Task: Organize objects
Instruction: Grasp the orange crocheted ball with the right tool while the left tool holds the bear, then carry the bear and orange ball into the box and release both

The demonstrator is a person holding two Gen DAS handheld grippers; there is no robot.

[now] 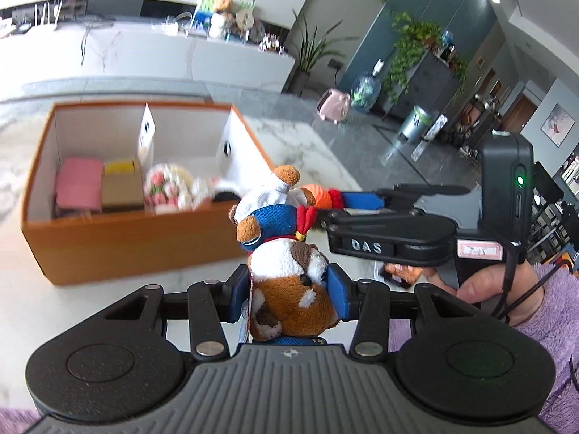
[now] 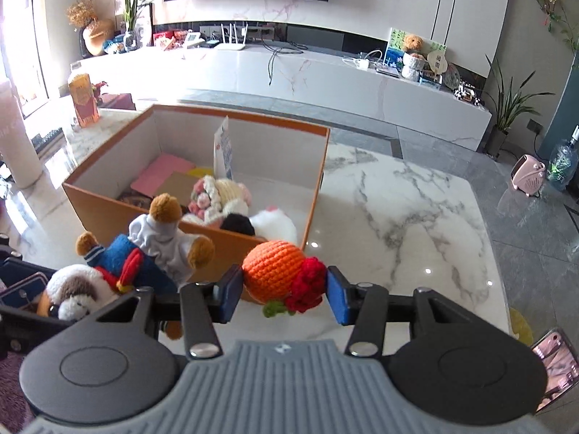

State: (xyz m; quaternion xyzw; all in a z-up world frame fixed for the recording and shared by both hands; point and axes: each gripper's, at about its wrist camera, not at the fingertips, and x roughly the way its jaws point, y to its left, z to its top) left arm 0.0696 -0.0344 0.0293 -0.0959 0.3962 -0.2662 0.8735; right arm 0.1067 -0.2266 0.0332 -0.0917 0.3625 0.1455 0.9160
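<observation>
My left gripper [image 1: 289, 291] is shut on the head of a brown-and-white plush dog in a blue sailor outfit [image 1: 293, 289], held above the marble table just right of the orange box [image 1: 119, 235]. The plush also shows in the right wrist view [image 2: 119, 271]. My right gripper [image 2: 284, 285] is shut on an orange crocheted toy with a red flower [image 2: 275, 269], held near the box's front corner [image 2: 275, 242]. The right gripper shows side-on in the left wrist view [image 1: 327, 200], still holding the orange toy [image 1: 320, 195].
The box holds a pink pad [image 1: 77, 186], a brown carton [image 1: 121, 188], a crocheted bouquet [image 2: 217, 195], other plush toys [image 2: 271, 224] and a white card [image 2: 224, 152]. The white marble table [image 2: 398, 217] stretches right. A TV counter [image 2: 289, 72] stands behind.
</observation>
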